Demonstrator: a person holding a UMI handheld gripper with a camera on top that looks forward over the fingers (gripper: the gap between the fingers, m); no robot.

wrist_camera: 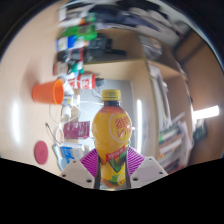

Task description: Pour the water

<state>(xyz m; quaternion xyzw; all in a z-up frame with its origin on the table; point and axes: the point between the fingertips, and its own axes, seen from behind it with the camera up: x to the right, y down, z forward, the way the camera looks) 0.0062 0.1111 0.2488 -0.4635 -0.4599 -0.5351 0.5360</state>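
A yellow drink bottle point(112, 135) with a yellow cap and a red-and-green label stands upright between my fingers, filling the gap. My gripper point(112, 168) is shut on the bottle, with both purple pads point(90, 162) pressed against its lower body. The bottle looks lifted, and the scene behind it is tilted. An orange cup point(46, 92) lies beyond the bottle to the left, its mouth turned sideways in this view. The bottle's base is hidden below the fingers.
A clear glass-like container point(74, 128) sits just left of the bottle. A red round lid point(41, 151) lies nearer on the pale table point(28, 125). Shelves with assorted items point(85, 35) and wooden furniture point(165, 100) stand behind.
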